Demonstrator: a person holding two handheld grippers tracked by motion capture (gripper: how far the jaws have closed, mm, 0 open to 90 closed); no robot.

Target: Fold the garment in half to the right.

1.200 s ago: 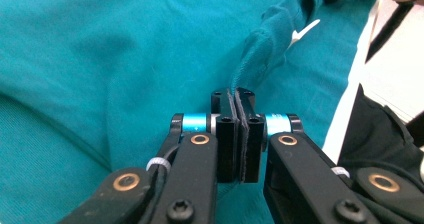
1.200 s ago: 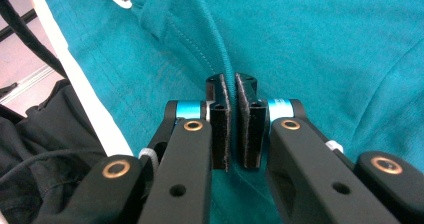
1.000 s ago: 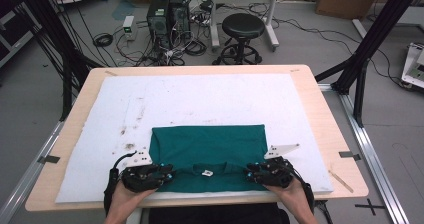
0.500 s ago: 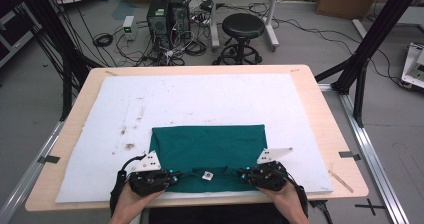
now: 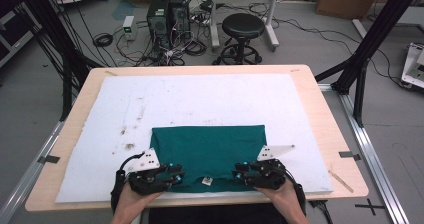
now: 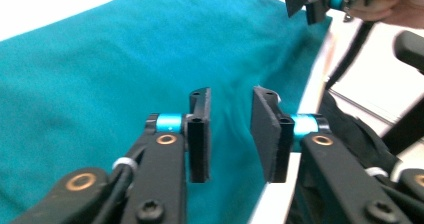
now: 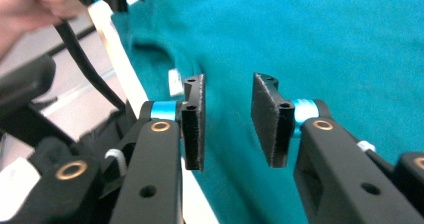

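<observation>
Jaws on left gripper (image 5: 176, 174) and right gripper (image 5: 239, 173) had just reopened, released, nothing pinched, above green shirt (image 5: 210, 146) near edge; best re-grip both corners evenly.

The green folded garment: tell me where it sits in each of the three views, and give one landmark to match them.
High view: the green garment lies at the near middle of the white mat.
Left gripper view: it spreads across the left and centre, behind the jaws.
Right gripper view: it covers the centre and right.
Shared landmark: the white neck label, at the garment's near edge, seen beside the left jaw in the right gripper view.
</observation>
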